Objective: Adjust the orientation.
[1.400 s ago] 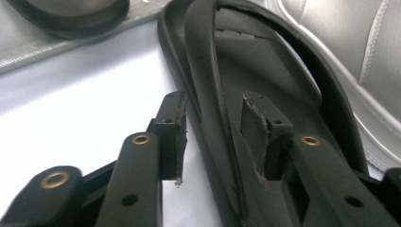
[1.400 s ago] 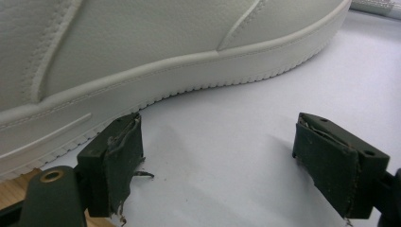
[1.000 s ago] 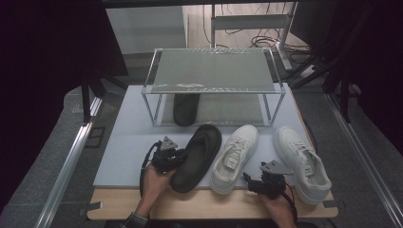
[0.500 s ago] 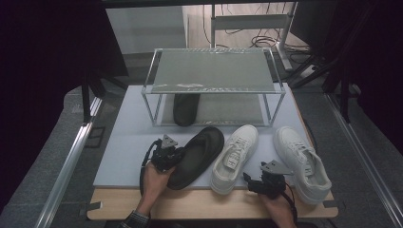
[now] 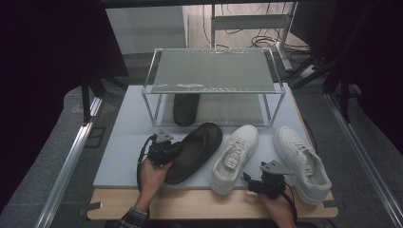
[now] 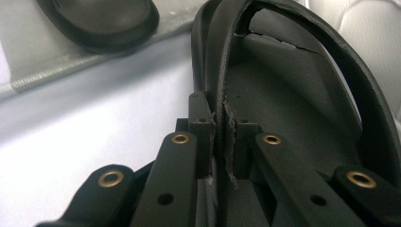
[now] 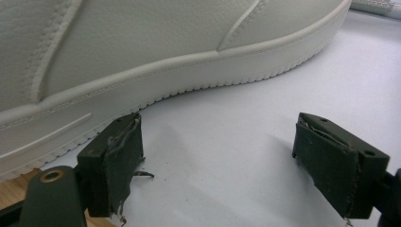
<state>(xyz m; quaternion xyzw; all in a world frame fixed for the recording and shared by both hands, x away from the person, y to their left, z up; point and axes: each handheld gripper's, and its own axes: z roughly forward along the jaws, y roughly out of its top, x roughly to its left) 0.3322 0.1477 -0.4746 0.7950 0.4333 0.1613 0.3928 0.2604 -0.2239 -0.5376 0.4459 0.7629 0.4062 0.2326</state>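
Note:
A black slipper (image 5: 196, 150) lies aslant on the pale mat, its toe pointing toward the rack. My left gripper (image 5: 176, 149) is shut on its left rim; in the left gripper view the jaws (image 6: 220, 130) pinch the slipper's (image 6: 293, 94) thin edge. The second black slipper (image 5: 186, 108) sits under the rack, also seen as the dark sole (image 6: 99, 19) at top left. Two white sneakers (image 5: 235, 153) (image 5: 301, 160) lie to the right. My right gripper (image 5: 256, 183) rests open between them at the front, beside a sneaker's side (image 7: 142, 52), with bare mat between its pads (image 7: 118, 161).
A glass-topped metal rack (image 5: 214, 71) stands at the back of the mat (image 5: 126, 142). A wooden table edge (image 5: 190, 205) runs along the front. Metal rails (image 5: 71, 156) flank the table, with cables and a desk leg on the floor behind.
The slipper held by my left gripper has swung a little, its toe shifting right toward the nearer white sneaker. The right gripper has stayed put.

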